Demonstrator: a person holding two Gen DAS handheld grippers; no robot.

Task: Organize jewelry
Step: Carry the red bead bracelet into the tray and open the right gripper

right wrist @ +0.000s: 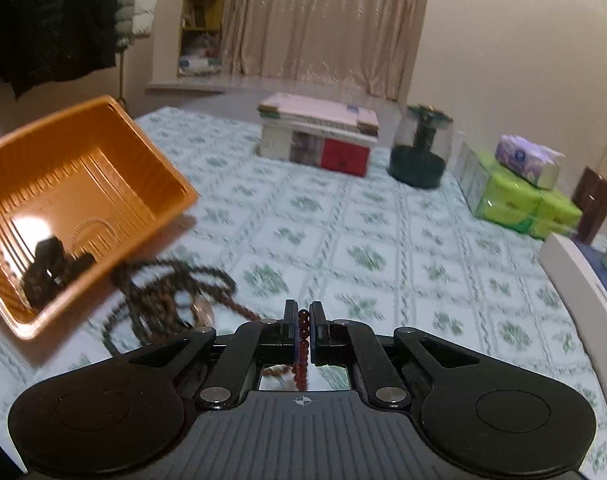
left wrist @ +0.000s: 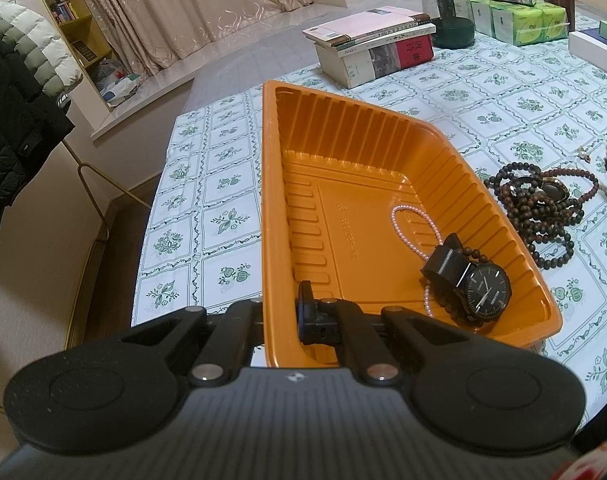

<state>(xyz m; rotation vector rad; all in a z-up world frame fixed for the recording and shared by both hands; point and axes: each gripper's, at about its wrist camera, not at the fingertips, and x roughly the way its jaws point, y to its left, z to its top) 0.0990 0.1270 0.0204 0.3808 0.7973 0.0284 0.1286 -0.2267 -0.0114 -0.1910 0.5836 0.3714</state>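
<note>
Item: orange tray [left wrist: 279,200], sitting on the counter [left wrist: 503,92], its near wall clamped between the fingers of the left gripper [left wrist: 281,312], which is steadying it. Already lying inside: a black watch [left wrist: 479,284], a pink pearl string [left wrist: 415,220] and a small dark bead bracelet [left wrist: 473,254].

Item: red bead string [right wrist: 303,332], pinched between the closed fingers of the right gripper [right wrist: 303,322], running lengthwise along the fingers and hanging below them.

Item: pile of dark bead strands [left wrist: 543,208], lying on the counter just beside the tray's right wall, not yet sorted.

Key relation: in the right wrist view the tray is lying ahead and to the left of the right gripper, so the held string probably needs carrying leftward over the tray's wall.
</note>
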